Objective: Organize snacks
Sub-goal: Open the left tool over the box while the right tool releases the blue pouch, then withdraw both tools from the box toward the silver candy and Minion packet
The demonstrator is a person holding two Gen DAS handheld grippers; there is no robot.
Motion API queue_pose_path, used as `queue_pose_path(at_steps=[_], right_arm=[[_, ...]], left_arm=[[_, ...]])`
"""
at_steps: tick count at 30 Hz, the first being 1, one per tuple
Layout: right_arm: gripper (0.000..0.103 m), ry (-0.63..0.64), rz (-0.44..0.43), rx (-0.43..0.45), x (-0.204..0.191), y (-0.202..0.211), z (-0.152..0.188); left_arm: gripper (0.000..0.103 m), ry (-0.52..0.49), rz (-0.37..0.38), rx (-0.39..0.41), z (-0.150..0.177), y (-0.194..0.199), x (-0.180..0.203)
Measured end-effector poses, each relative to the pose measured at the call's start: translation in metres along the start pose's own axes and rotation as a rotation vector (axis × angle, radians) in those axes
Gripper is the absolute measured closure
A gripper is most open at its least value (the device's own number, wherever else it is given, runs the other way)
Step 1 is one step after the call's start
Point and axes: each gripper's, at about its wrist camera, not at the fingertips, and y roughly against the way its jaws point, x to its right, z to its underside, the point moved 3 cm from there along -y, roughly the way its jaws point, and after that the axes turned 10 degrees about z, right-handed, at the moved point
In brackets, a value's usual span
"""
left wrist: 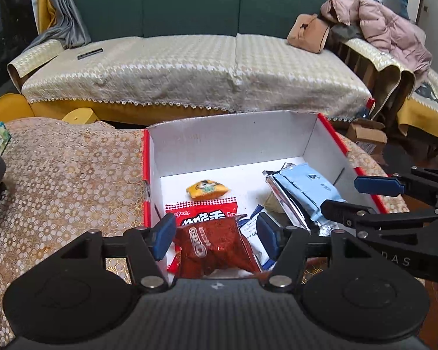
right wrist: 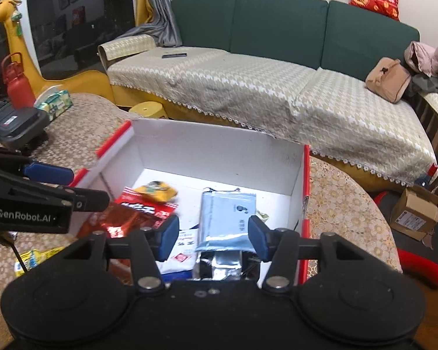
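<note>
The white cardboard box with red outer edges [left wrist: 233, 143] sits open on a lace-patterned tablecloth [left wrist: 67, 175], in front of a sofa [left wrist: 189, 67].

Left gripper [left wrist: 216, 237]: jaws parted, blue pads clear of the red Oreo packet [left wrist: 216, 248] that lies between them at the near end of the box. The pads do not press on it, so nothing is held.

Right gripper [right wrist: 214, 237]: jaws parted, pads standing either side of the light blue packet [right wrist: 227, 218] without visible contact. That packet leans on a silver foil pack [right wrist: 219, 265] along the right side of the box.

Box contents, other items:
- a red-and-white checked snack bag [left wrist: 201, 211] partly under the Oreo packet
- a small yellow packet [left wrist: 208, 189] on the box floor beyond it
- a white-and-blue sachet [left wrist: 252, 227] between the red and blue packets

One yellow wrapper [right wrist: 33, 258] lies on the tablecloth outside the box, left of it in the right wrist view
</note>
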Motion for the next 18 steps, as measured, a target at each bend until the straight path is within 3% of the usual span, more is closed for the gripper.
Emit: queue_pose_path(at_steps=[12, 16, 17, 18], right_arm=[[0.048, 0.019, -0.049, 0.042, -0.019, 0.060, 0.009], [0.045, 0.024, -0.072, 0.046, -0.027, 0.076, 0.017], [0.038, 0.027, -0.078, 0.048, -0.030, 0.080, 0.019], [0.013, 0.032, -0.084, 0.051, -0.033, 0.085, 0.022]], left_arm=[[0.035, 0.007, 0.011, 0.076, 0.023, 0.066, 0.004], [0.027, 0.024, 0.012, 0.103, 0.040, 0.087, 0.001], [0.026, 0.030, 0.008, 0.108, 0.045, 0.092, 0.001], [0.026, 0.035, 0.006, 0.112, 0.050, 0.097, -0.001]])
